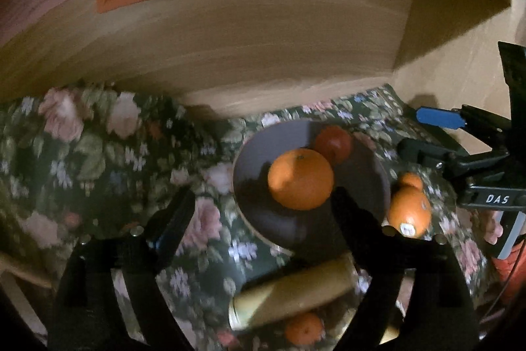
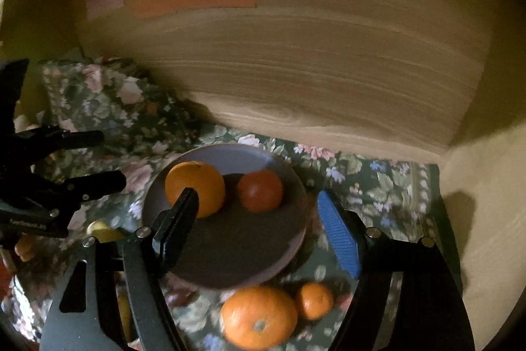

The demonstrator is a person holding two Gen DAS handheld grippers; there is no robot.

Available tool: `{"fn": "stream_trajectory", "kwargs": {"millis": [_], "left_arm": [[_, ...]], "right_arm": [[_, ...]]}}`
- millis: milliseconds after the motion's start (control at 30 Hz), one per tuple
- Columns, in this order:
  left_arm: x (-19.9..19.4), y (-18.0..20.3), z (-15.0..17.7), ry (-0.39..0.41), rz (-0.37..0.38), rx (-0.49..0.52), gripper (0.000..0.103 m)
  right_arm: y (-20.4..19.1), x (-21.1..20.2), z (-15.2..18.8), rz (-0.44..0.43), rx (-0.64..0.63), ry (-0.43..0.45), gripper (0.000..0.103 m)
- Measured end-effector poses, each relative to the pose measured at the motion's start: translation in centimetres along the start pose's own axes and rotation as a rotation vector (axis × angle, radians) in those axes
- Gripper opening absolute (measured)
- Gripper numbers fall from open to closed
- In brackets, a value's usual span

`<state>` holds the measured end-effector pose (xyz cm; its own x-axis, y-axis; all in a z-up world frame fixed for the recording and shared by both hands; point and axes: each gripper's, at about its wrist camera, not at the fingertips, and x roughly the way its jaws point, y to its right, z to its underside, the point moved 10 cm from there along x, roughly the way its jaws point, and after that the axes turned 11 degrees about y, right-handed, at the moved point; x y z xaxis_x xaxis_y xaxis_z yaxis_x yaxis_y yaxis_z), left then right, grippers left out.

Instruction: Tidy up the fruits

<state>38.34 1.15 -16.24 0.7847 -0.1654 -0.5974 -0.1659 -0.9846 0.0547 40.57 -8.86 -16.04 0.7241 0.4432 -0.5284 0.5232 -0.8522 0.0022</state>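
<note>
"DAS" on right claw (image 1: 409, 134) (white letters)

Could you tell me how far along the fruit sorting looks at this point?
Done: a large orange and a reddish fruit sit on the plate. In hand: nothing; the left claw and right claw are open and empty. Left: two oranges, a banana and another small orange remain on the floral cloth.

Big round orange (image 2: 194, 188) and darker red-orange fruit (image 2: 260, 190) sit in the grey plate (image 2: 230, 255); another large orange (image 2: 259, 316) and small mandarin (image 2: 314, 300) lie just near it.
</note>
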Motion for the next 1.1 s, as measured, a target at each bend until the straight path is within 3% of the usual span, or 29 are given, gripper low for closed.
{"fn": "stream_trajectory", "kwargs": {"millis": [167, 367, 567, 733, 967, 1100], "left_arm": [[-0.6, 2.0, 3.0, -0.038, 0.039, 0.034, 0.093], [1.8, 3.6, 6.7, -0.121, 0.046, 0.072, 0.094], [2.4, 3.2, 7.4, -0.149, 0.08, 0.002, 0.095], [1.7, 0.9, 7.3, -0.147, 0.006, -0.006, 0.069], [1.2, -4.1, 8.0, -0.169, -0.048, -0.098, 0.069], [0.1, -4.9, 8.0, -0.174, -0.027, -0.087, 0.069]], "right_arm": [[-0.4, -1.8, 2.6, 0.031, 0.006, -0.003, 0.078], [-0.5, -2.5, 5.8, 0.05, 0.017, -0.035, 0.079], [-0.3, -1.6, 8.4, 0.053, 0.035, -0.098, 0.079], [-0.2, -1.0, 8.9, 0.059, 0.038, -0.107, 0.079], [0.0, -0.4, 9.4, 0.068, 0.045, -0.122, 0.079], [0.1, -0.5, 9.4, 0.062, 0.054, -0.126, 0.079]]}}
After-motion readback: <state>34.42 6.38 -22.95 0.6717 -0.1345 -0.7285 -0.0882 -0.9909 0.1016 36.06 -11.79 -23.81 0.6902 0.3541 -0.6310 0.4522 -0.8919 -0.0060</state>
